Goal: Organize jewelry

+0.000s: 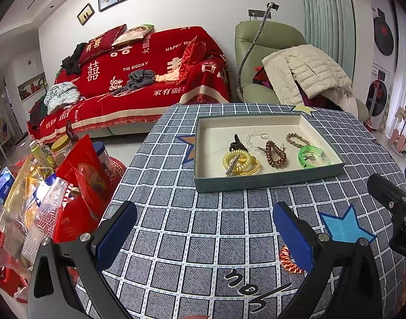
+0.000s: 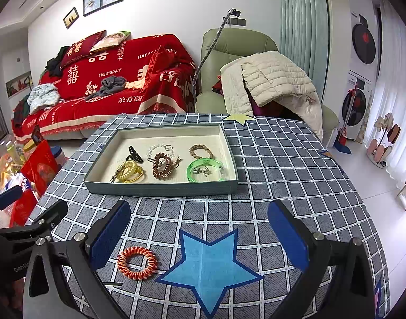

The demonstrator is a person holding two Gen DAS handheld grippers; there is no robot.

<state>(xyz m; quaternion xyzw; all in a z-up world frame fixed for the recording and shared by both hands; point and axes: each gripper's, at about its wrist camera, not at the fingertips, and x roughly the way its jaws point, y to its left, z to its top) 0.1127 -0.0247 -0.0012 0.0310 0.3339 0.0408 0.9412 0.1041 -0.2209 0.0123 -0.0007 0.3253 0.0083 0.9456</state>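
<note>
Both grippers released, nothing between the pads: left gripper (image 1: 204, 236), right gripper (image 2: 199, 235). Orange-white spiral hair tie (image 2: 137, 263) lies on the checked tablecloth (image 2: 282, 164), just beside the right gripper's left finger, at 9 o'clock from the blue star (image 2: 209, 268). Tray (image 2: 160, 187) at 12 o'clock holds green bangle (image 2: 205, 170), brown spiral tie (image 2: 162, 166), yellow spiral tie (image 2: 128, 172), black claw clip (image 2: 134, 154).

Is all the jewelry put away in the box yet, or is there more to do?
Almost. The box already holds the yellow coil, brown coil, green bangle and others. Both claws, left and right, are open and empty. One orange coil hair tie waits on the tablecloth.
</note>
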